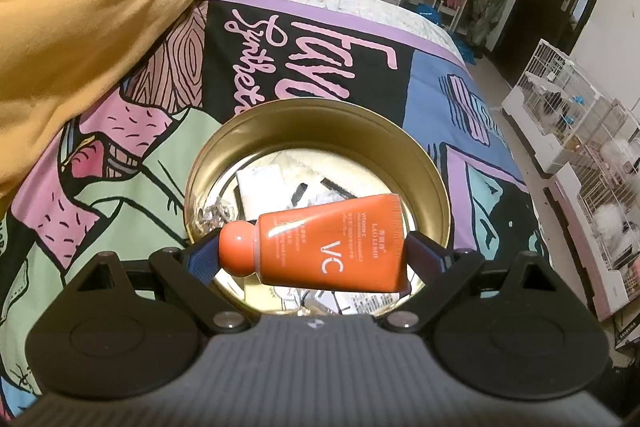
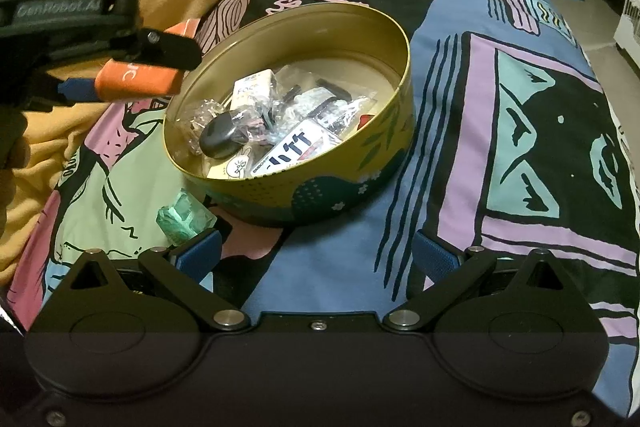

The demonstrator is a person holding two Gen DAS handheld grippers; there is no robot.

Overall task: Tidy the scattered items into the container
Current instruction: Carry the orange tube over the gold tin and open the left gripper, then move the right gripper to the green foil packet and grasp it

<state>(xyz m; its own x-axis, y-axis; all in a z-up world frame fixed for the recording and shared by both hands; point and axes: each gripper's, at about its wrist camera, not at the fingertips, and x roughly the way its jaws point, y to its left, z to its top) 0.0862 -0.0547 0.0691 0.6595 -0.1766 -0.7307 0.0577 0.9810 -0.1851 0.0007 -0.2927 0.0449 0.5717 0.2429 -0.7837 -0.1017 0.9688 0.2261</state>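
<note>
The left gripper (image 1: 314,253) grips an orange tube (image 1: 324,247) lengthwise, cap against one blue pad and crimped end against the other. The tube reads "VC", with smaller print "VITAMIN C" and what looks like "LAOLISHI". In the left wrist view it hangs over the near rim of a round gold tin (image 1: 320,115). In the right wrist view the left gripper (image 2: 132,75) sits left of the tin (image 2: 384,163), with "GenRobot.AI" on its black body.

The tin stands on a cartoon-printed bedspread (image 2: 520,147) with large pink lettering, partly hidden. Inside lie a dark oval case (image 2: 220,139), clear wrapped packets (image 2: 320,99), a small box (image 2: 252,87) starting "Face", and a white box (image 2: 300,147) with bold black characters. A green wrapped item (image 2: 184,219) lies on the bedspread just beside the tin.

The right gripper (image 2: 316,253) stands wide apart with nothing between its pads, near the tin. A yellow blanket (image 1: 80,27) is heaped to the left.
</note>
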